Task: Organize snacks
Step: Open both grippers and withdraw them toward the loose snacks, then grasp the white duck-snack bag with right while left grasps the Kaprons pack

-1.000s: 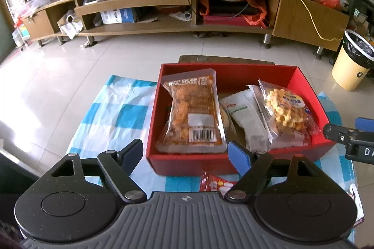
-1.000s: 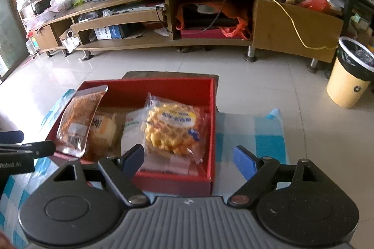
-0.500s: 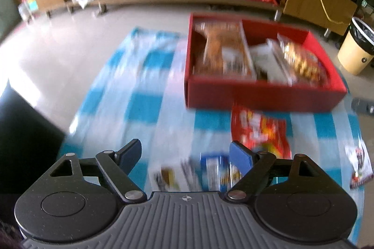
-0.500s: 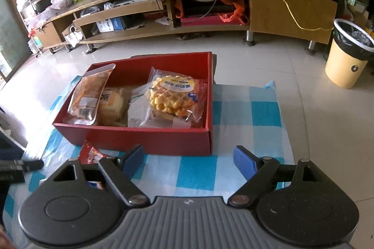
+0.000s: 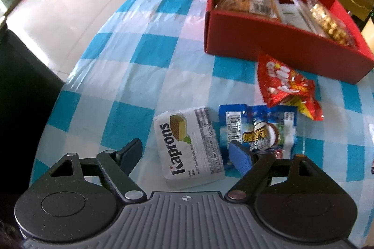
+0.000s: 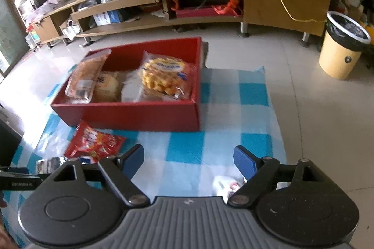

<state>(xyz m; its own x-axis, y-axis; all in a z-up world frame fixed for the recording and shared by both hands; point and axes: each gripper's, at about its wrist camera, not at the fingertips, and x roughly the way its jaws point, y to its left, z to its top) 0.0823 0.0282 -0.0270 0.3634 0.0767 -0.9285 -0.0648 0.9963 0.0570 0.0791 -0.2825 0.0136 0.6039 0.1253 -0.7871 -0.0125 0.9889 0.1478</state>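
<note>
The left gripper (image 5: 185, 151) is dropping from the red box (image 5: 268, 47) toward the Kaprons wafer pack (image 5: 188, 147), jaws open and empty. 4 snacks are sitting boxed; the wafer pack, blue coconut packet (image 5: 259, 129) and red bag (image 5: 287, 87) are waiting near it, while the right gripper (image 6: 188, 161) is hovering open and empty.

"Kaprons" is printed on the white wafer packet (image 5: 189, 147); "GenRobot.AI" marks the left claw (image 6: 19, 184)

- Left gripper (image 5: 185, 151) points down at the checked cloth (image 5: 145, 50); jaws have just closed a little, wide gap, nothing pressed.
- White Kaprons wafer pack (image 5: 189, 147) lies between the fingers (image 5: 239, 156).
- Blue coconut packet (image 5: 258, 129) just beside it; red snack bag (image 5: 286, 87) overlaps its far corner.
- Red box (image 5: 275, 47) beyond, holding several packets.
</note>
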